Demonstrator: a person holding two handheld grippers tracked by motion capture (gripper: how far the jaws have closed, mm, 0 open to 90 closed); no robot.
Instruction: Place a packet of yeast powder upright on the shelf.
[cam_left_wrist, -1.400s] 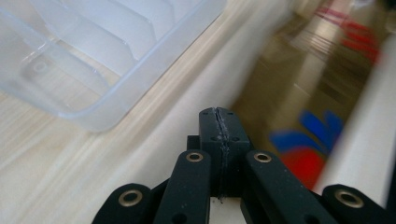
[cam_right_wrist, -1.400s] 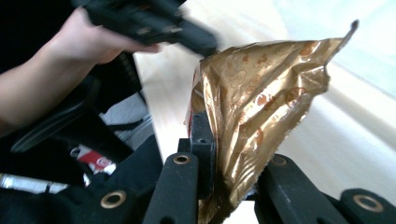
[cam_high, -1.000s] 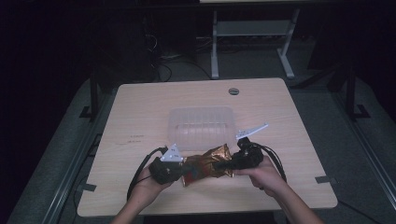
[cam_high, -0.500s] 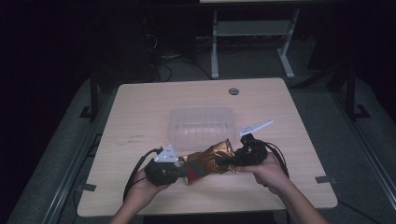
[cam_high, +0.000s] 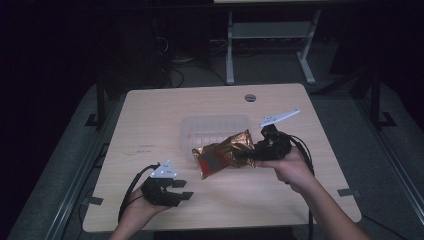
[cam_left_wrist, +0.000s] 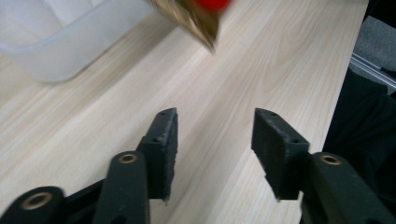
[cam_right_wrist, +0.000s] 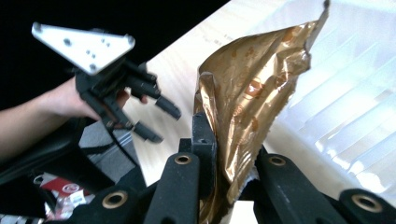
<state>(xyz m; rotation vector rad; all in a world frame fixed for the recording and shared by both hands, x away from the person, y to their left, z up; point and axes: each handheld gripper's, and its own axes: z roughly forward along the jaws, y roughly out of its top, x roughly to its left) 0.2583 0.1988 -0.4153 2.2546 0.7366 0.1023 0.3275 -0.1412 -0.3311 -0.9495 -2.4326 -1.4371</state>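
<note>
In the high view, one gold bag (cam_high: 224, 153) is seen held above the table (cam_high: 150, 115), over the near edge of one clear plastic tub (cam_high: 212, 125). The bag's crinkled end is shown up close in the right gripper view, pinched between the closed jaws of the right claw (cam_right_wrist: 224, 163). The left claw (cam_left_wrist: 214, 140) is held wide open and empty, low over the bare wood.

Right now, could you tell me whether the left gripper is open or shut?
Open. The left gripper has its jaws spread with bare table between them, and the snack bag is in the right gripper.
</note>
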